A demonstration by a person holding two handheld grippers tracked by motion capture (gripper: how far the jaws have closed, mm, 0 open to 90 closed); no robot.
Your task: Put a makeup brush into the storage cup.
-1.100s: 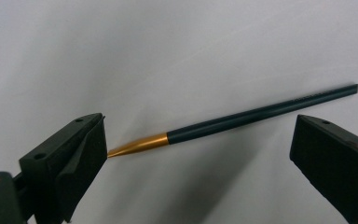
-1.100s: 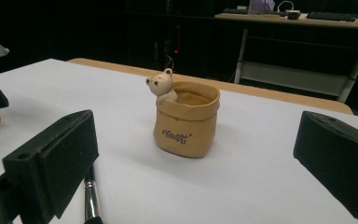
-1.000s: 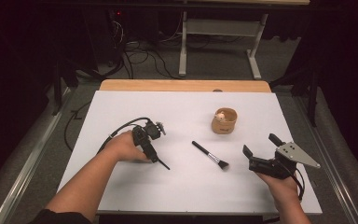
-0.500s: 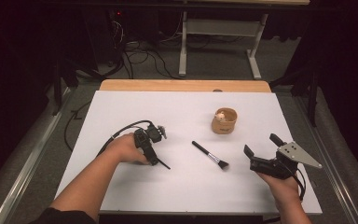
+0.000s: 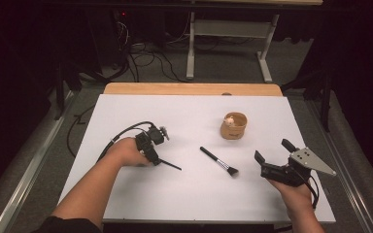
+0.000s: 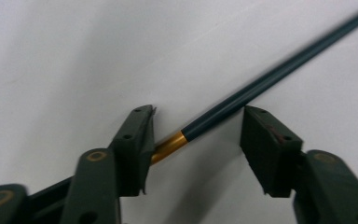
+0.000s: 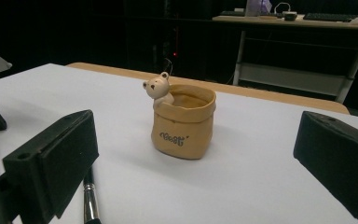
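The left gripper (image 6: 196, 140), fingers just closing, straddles a dark pencil-like stick (image 6: 270, 74) without clamping it; its length runs diagonally across the tabletop (image 5: 184, 194). The right gripper (image 7: 196, 186) gapes. Pot (image 7: 182, 122) lettering is unreadable.

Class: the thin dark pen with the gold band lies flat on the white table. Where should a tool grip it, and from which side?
Grip the thin dark pen on its straight shaft beside the gold band, coming from above, jaws across its width: it lies flat and slender on the table.
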